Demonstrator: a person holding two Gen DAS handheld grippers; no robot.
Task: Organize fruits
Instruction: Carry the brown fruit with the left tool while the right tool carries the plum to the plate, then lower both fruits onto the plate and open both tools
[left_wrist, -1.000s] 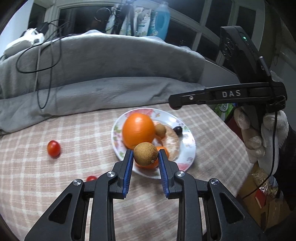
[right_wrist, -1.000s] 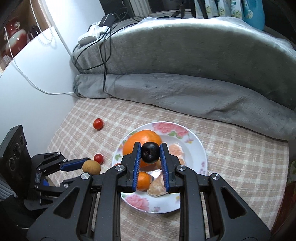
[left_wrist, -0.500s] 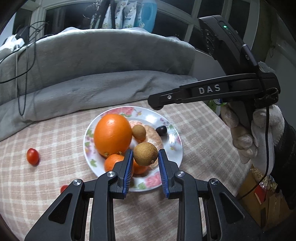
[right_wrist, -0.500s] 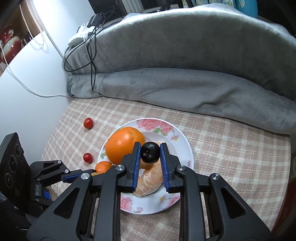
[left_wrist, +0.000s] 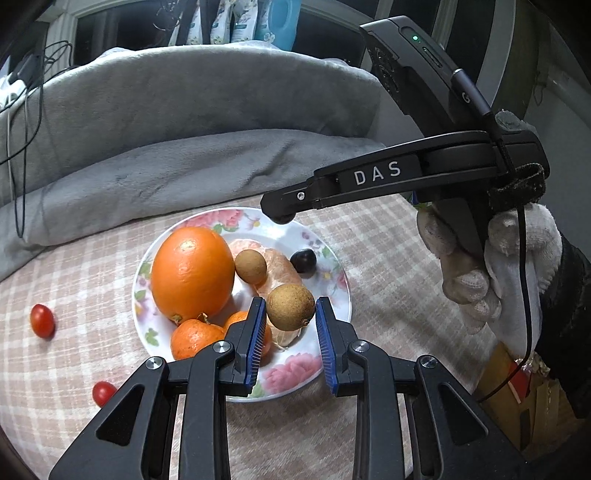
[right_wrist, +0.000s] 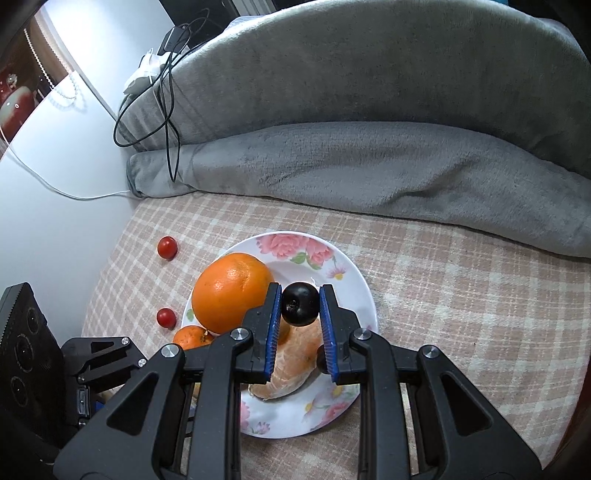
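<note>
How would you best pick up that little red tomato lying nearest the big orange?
Grip the cherry tomato across its round middle, coming down from above. It lies clear on the checked cloth, apart from the plate, so fingers probably fit on either side.

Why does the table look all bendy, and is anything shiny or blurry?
Left wrist view: the fisheye lens curves the checked tablecloth and darkens the corners; the big orange shows a soft shine. Right wrist view: same curving, glare on the white wall; both pictures look sharp.
</note>
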